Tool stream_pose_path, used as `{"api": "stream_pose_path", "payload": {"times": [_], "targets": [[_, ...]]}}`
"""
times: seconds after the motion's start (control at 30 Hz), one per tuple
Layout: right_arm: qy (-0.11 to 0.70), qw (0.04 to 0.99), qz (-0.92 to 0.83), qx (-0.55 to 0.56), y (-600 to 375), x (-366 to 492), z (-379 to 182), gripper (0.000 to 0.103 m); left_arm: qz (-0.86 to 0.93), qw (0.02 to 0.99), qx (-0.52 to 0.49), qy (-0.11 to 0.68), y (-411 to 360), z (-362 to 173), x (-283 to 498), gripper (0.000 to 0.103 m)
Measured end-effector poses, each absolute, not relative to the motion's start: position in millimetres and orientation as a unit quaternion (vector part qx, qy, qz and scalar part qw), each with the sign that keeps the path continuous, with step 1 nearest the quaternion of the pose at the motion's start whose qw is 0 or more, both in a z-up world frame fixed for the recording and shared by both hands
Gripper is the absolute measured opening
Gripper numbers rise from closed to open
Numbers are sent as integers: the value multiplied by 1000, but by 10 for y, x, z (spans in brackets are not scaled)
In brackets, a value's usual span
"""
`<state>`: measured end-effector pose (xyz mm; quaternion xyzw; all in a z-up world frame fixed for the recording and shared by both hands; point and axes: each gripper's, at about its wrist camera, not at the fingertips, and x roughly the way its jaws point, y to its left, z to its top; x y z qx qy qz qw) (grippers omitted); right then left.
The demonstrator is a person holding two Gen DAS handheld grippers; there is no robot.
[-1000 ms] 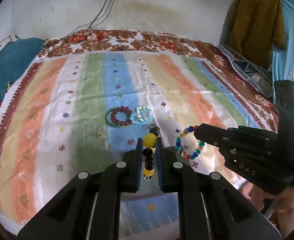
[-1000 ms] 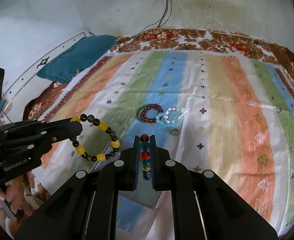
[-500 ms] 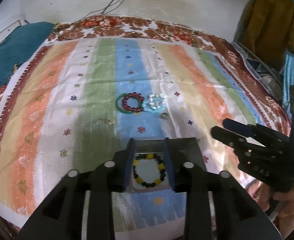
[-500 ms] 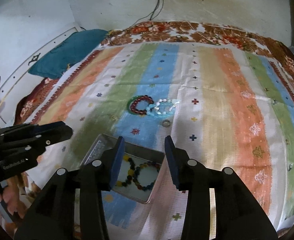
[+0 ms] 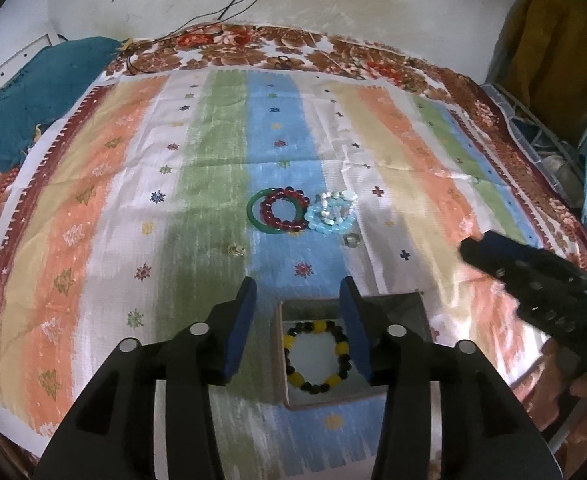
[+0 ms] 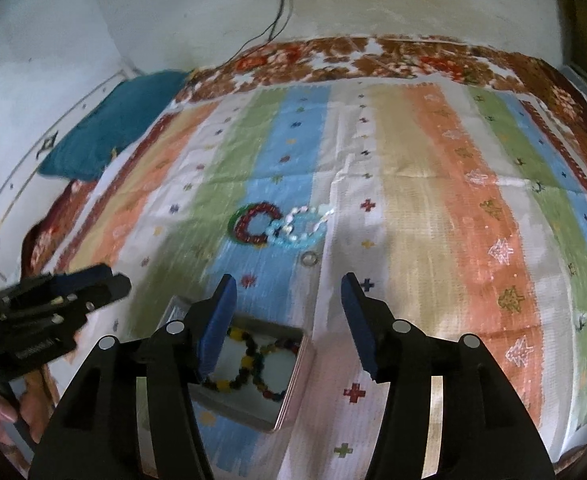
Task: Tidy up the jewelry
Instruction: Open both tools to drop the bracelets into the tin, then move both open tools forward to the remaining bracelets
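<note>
No lettering, label or number can be read anywhere here.

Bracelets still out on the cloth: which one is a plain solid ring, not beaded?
The green bangle, leftmost of the cluster; the red bracelet overlapping it and the pale blue bracelet are beaded.

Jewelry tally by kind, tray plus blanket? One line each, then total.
Beaded bracelets in the tray: 2, yellow-and-black and multicolour.
Beaded bracelets on the blanket: 3, dark red, light blue, white.
Green bangle: 1.
Small ring: 1.
Small gold piece, kind unclear: 1.
Total: 8.
</note>
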<state>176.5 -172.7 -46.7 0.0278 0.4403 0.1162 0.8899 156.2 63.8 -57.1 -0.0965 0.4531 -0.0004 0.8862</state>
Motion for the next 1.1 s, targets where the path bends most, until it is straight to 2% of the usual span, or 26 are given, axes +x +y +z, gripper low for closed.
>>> {"api": "stream_pose_path", "payload": {"times": [0.13, 0.4, 0.6, 1.1], "targets": [[440, 892, 100, 34, -1749, 1858, -486, 54, 7, 877, -130, 463, 767, -619, 1739, 46], [460, 884, 84, 25, -1715, 2029, -631, 56, 17, 875, -128, 467, 780, -646, 1981, 49], [462, 884, 70, 12, -1702, 2098, -678, 64, 18, 872, -116, 475, 747, -705, 2095, 49], [479, 876, 60, 17, -1710, 2349, -837, 64, 23, 860, -87, 503, 740, -941, 2393, 49]]}}
